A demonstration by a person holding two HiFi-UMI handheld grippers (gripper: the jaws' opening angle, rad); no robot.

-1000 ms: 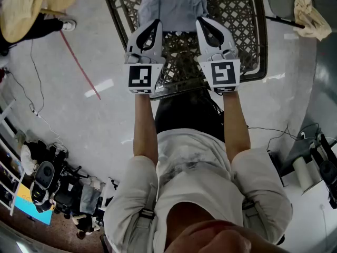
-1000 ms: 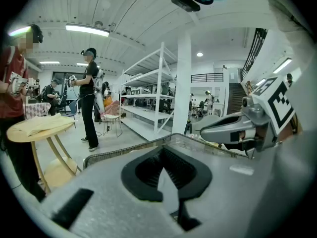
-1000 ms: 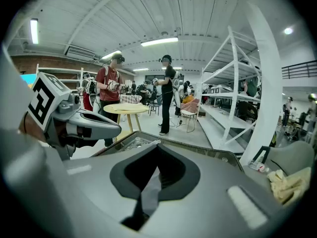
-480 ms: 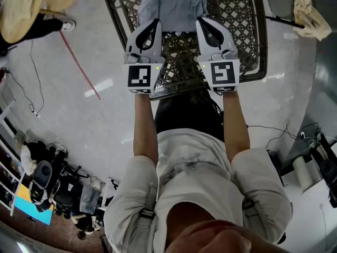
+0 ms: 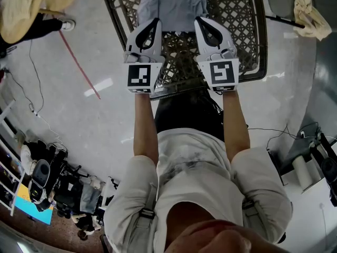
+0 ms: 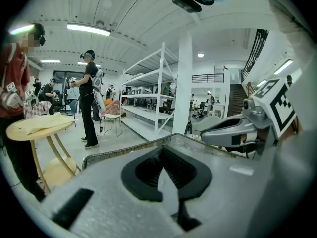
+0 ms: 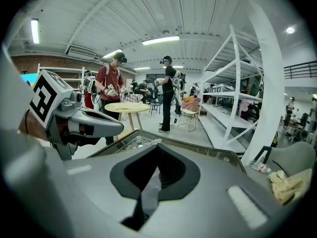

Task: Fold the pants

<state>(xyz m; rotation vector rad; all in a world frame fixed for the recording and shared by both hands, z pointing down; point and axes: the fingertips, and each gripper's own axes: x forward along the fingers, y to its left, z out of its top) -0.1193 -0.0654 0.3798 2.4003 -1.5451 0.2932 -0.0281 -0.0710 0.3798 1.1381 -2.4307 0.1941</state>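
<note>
Light blue-grey pants [image 5: 174, 4] lie in a compact heap on a dark-framed wicker table [image 5: 234, 15] in the head view. My left gripper [image 5: 157, 21] and right gripper [image 5: 199, 20] are held side by side above the table's near part. Their tips reach the near edge of the pants. Both are shut, and I see nothing between the jaws. Whether the tips touch the cloth I cannot tell. In the left gripper view the right gripper [image 6: 237, 130] shows at the right, over the table's rim [image 6: 124, 150]. In the right gripper view the left gripper [image 7: 89, 123] shows at the left.
A red stick [image 5: 79, 62] lies on the pale floor left of the table. A cream cloth [image 5: 310, 12] is at the upper right, and cables and gear [image 5: 52, 183] sit at the lower left. People stand by a round wooden table [image 7: 130, 107], and white shelving [image 6: 148, 98] stands behind.
</note>
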